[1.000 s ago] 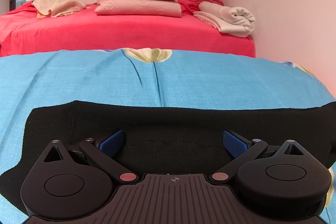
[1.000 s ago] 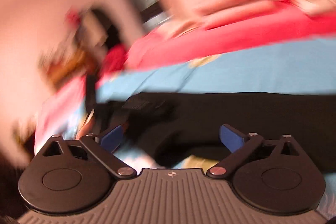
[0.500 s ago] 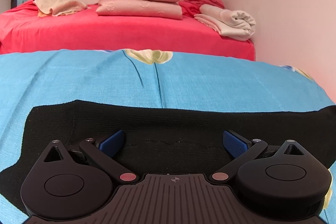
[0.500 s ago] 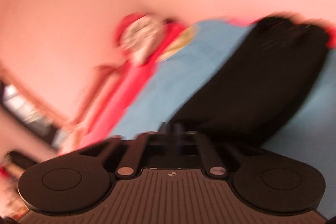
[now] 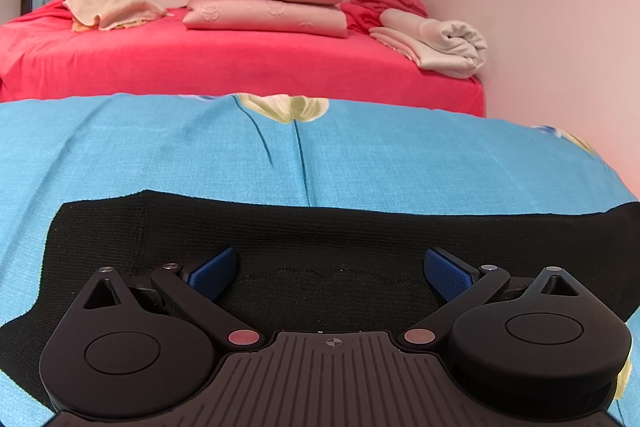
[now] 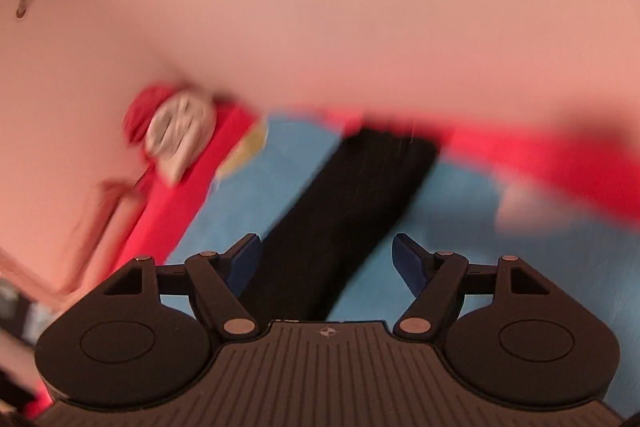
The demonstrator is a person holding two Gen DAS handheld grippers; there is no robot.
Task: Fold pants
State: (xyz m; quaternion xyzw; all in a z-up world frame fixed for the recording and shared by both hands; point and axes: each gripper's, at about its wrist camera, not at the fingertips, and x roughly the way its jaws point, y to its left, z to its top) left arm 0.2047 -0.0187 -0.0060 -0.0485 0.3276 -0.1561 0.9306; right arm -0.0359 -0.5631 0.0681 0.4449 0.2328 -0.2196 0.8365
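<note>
Black knit pants (image 5: pixel 328 231) lie flat across the blue floral sheet (image 5: pixel 360 155), running left to right in the left wrist view. My left gripper (image 5: pixel 330 269) is open and empty, low over the pants with its blue pads (image 5: pixel 212 273) spread wide. In the blurred right wrist view the pants (image 6: pixel 352 195) stretch away as a long black strip. My right gripper (image 6: pixel 326 259) is open, its fingers on either side of the near end of the strip.
Behind the blue sheet is a red bed (image 5: pixel 240 63) with stacked pink pillows (image 5: pixel 264 3), a beige towel (image 5: pixel 108 11) and a rolled white blanket (image 5: pixel 440 43). A pink wall (image 5: pixel 540 7) runs along the right side.
The right gripper swung round fast, shut half a second ago, and is open now over the strip's near end. The left gripper has stayed put.
</note>
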